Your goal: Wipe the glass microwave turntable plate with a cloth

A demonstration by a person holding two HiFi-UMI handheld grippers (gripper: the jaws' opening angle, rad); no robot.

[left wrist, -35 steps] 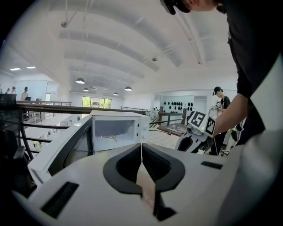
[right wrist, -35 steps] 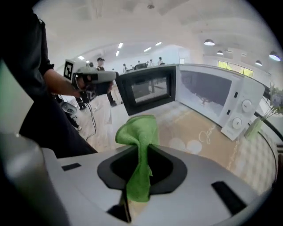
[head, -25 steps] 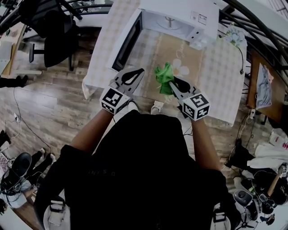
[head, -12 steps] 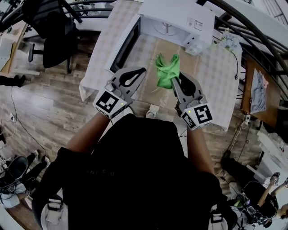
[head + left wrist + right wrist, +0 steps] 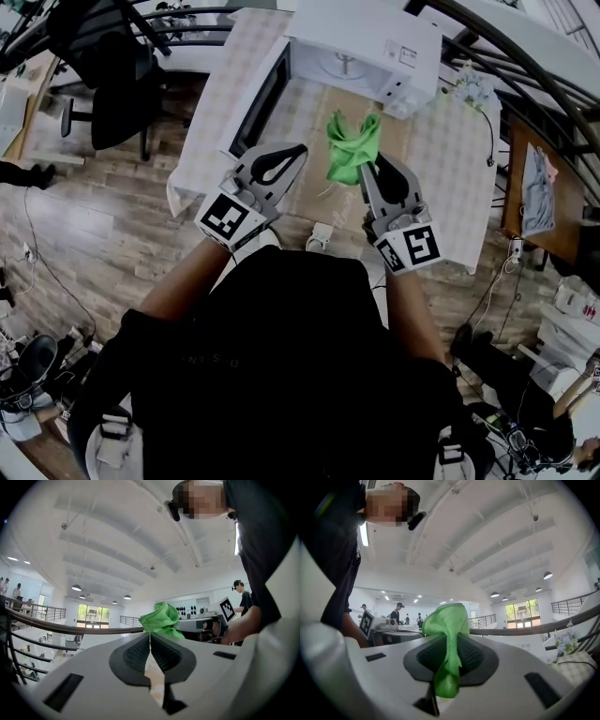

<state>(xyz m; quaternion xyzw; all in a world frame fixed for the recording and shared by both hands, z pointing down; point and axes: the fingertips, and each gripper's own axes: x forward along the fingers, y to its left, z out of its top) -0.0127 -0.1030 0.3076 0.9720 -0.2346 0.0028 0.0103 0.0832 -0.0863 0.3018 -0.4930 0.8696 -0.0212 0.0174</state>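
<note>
Glass plate: I cannot find the clear glass turntable plate with certainty in any view. I judge it lies ahead of and below your grippers, either on the brown mat (image 5: 349, 101) or inside the oven.
Cloth: the crumpled green cloth (image 5: 353, 147) is bunched at the jaw tips of your right gripper (image 5: 366, 167), above the mat and near the oven mouth.
Right gripper: its jaws are closed on a fold of the cloth, and a tail hangs down between them.
Left gripper: your left gripper (image 5: 300, 150) has its jaws pressed together on nothing. It is just beside the cloth, not touching it.
Pose: both grippers point forward and upward, toward the ceiling. The right one carries the cloth, so you should tip it down.
Surroundings: the white microwave oven (image 5: 375, 33) stands behind the mat, with its door (image 5: 261, 94) open to the left.
</note>
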